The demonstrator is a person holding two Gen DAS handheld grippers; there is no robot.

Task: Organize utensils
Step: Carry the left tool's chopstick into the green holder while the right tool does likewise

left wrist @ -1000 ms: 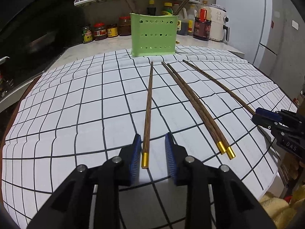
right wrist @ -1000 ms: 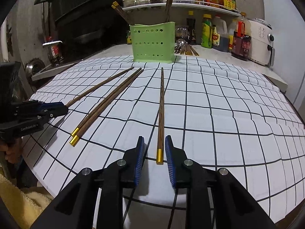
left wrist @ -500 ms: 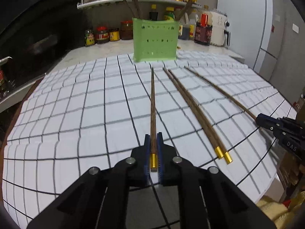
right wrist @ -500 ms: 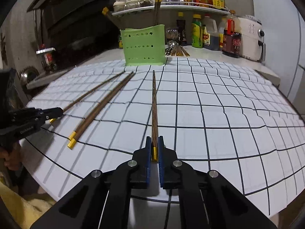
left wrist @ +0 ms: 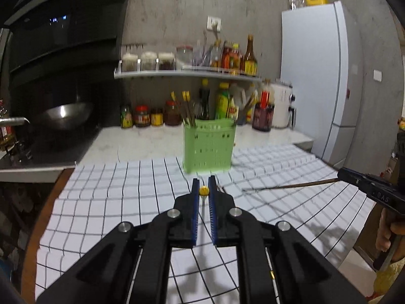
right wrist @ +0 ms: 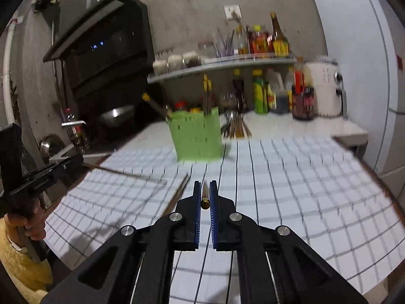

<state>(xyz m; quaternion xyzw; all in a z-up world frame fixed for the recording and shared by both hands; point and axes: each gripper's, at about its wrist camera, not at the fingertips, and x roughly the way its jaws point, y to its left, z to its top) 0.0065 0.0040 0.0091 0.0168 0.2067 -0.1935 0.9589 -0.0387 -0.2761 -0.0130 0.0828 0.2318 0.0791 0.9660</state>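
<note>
Left gripper (left wrist: pixel 203 190): raised above the grid-patterned cloth (left wrist: pixel 106 197), angled slightly downward toward the green utensil holder (left wrist: pixel 208 145); jaws clenched on a gold-capped chopstick (left wrist: pixel 204 190), seen end-on. The left hand (right wrist: pixel 25 221) wraps its handle.

Right gripper (right wrist: pixel 205 195): likewise lifted, facing the holder (right wrist: pixel 196 136); jaws clamped on a second chopstick (right wrist: pixel 204 196) pointing forward. From the left wrist view this stick (left wrist: pixel 291 185) crosses above the cloth.

Remaining pair of chopsticks (right wrist: pixel 179 192): flat on the cloth, left of the right gripper. Holder: upright at the cloth's far edge, several chopsticks (left wrist: pixel 187 109) inside.
</note>
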